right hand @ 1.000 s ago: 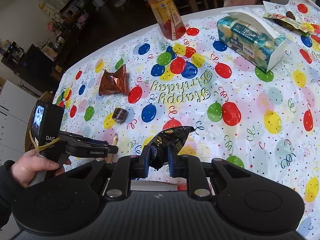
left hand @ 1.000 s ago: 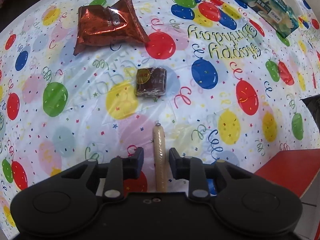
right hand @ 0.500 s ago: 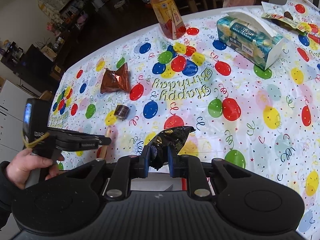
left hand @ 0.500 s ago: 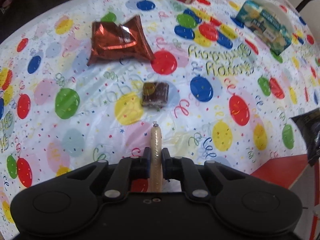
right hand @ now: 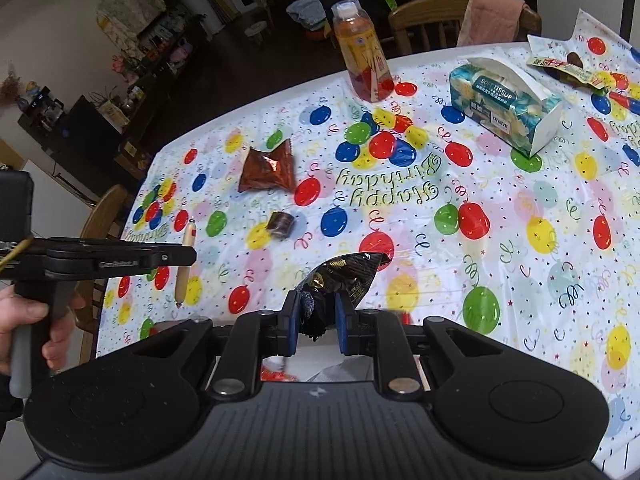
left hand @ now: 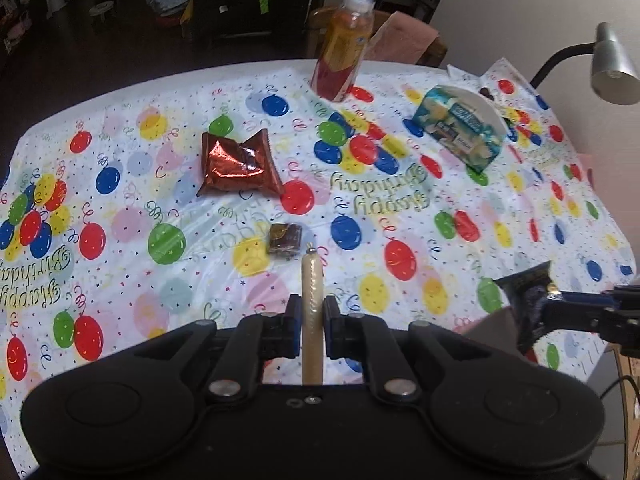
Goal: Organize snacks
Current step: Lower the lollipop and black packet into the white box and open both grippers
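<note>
Left tongs (left hand: 311, 318) clamp the sausage (left hand: 311, 300), long axis pointing ahead at the brownie (left hand: 285, 238); right tongs (right hand: 318, 316) clamp the black packet (right hand: 340, 278).

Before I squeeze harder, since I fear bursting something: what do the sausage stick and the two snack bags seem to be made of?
Sausage stick: smooth, pale plastic casing, with what looks like a metal clip at its tip. Red-brown snack bag: crinkled metallic foil film with mirror-like glints. Black snack bag in the right claw: glossy film, creased, probably foil-lined plastic.
</note>
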Available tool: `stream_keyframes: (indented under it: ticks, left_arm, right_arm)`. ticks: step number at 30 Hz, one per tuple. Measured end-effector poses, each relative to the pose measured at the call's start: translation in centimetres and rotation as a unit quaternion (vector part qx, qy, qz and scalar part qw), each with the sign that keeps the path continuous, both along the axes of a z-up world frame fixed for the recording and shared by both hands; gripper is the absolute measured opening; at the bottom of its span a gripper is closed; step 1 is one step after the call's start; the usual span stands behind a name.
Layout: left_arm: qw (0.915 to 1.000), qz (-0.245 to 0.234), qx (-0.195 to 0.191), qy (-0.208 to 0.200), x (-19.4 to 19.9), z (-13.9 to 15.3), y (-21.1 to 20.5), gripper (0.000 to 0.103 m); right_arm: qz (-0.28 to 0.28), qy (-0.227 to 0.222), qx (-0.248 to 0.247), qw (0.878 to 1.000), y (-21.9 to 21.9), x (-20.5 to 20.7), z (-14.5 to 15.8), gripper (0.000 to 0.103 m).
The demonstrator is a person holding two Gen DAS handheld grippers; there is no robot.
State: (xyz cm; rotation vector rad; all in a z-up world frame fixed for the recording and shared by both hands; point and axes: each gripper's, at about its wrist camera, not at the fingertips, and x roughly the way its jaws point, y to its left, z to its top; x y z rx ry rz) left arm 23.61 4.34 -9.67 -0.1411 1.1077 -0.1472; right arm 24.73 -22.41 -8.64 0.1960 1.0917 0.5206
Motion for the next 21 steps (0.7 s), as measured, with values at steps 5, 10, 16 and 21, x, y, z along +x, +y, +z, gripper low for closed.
stream_keyframes:
  ticks: [5, 10, 16, 21]
  left_arm:
    - [0.9997, -0.022, -0.008, -0.011, -2.9, 1.6, -0.5, 0.008]
    - [0.999, -0.043, -0.006, -0.011, -5.1, 1.8, -1.3, 0.008]
    - [0.998, -0.06, 0.02, 0.004, -6.9, 0.2, -2.0, 0.008]
    - [0.9961, -0.072, 0.048, 0.021, -7.6, -1.9, -2.8, 0.008]
  right_arm:
    - [-0.002, -0.006, 0.002, 1.0, -0.3, -2.2, 0.6, 0.018]
    - [0.001, -0.002, -0.003, 1.0, -0.6, -4.1, 0.1, 0.018]
    - [0.017, 0.014, -0.022, 1.0, -0.2, -6.2, -1.8, 0.018]
    - [0.033, 0.017, -0.047, 0.998, 0.4, -7.7, -3.8, 0.018]
